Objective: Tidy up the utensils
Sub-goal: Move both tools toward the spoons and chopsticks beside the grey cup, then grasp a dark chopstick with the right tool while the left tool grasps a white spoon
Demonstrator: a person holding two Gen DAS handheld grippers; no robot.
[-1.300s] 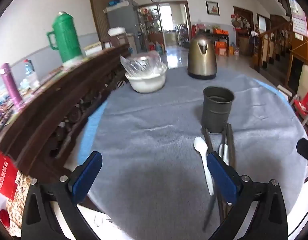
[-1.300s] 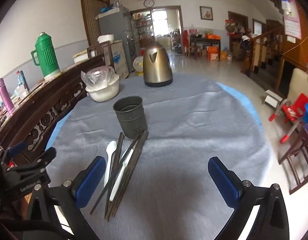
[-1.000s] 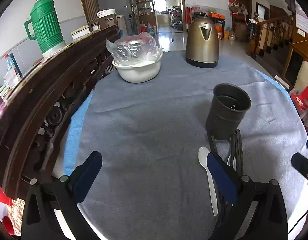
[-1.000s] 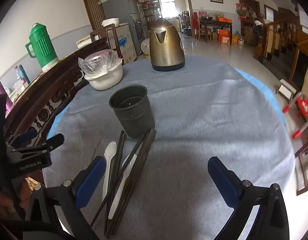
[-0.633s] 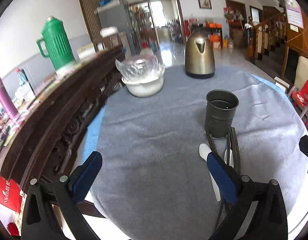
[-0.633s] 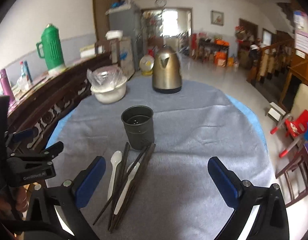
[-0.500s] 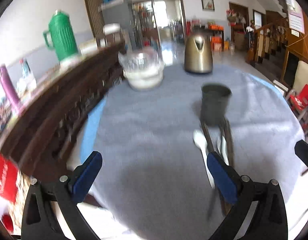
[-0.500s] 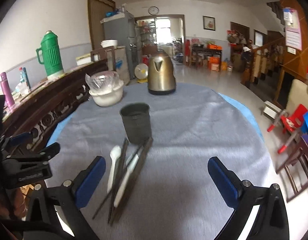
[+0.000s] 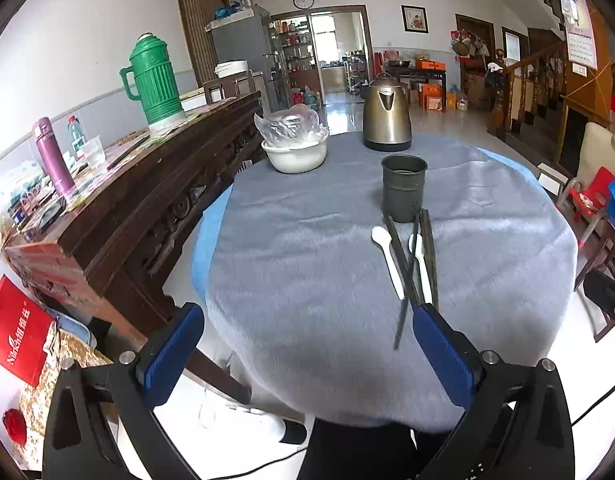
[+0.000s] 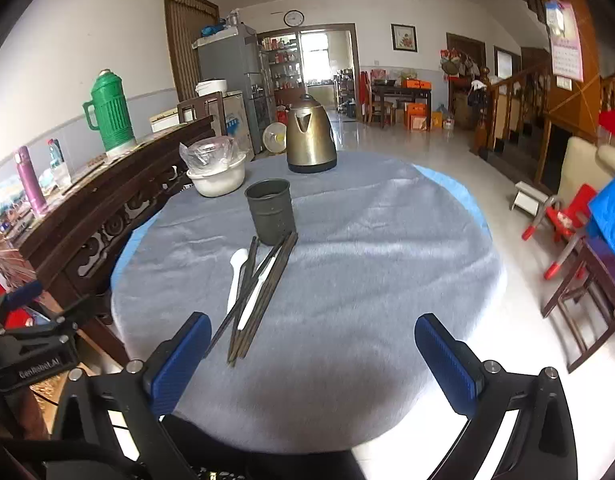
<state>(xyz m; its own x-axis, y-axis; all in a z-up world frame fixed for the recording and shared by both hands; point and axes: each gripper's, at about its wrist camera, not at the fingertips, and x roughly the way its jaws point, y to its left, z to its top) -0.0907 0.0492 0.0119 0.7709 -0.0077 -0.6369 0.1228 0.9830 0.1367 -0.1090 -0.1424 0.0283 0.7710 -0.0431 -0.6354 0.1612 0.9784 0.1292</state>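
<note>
A dark metal utensil cup point(image 9: 403, 188) point(image 10: 270, 210) stands upright on a round table with a grey cloth point(image 9: 307, 272) point(image 10: 367, 280). In front of it lie several dark chopsticks point(image 9: 427, 256) point(image 10: 267, 280) and two white spoons point(image 9: 387, 256) point(image 10: 236, 276), the second point(image 9: 421, 268) among the chopsticks. My left gripper point(image 9: 307, 348) is open and empty, held off the table's near edge. My right gripper point(image 10: 311, 356) is open and empty, also back near the edge; the left gripper point(image 10: 35, 344) shows at its far left.
A white bowl covered in plastic film point(image 9: 294, 148) point(image 10: 217, 172) and a bronze kettle point(image 9: 386, 116) point(image 10: 310, 140) stand at the table's far side. A dark wooden sideboard point(image 9: 127, 208) with a green thermos point(image 9: 153, 80) runs along the left. Chairs point(image 10: 579, 300) stand to the right.
Both grippers have pulled back and up from the table; the cup and utensils now look farther away. The objects on the table have not moved.
</note>
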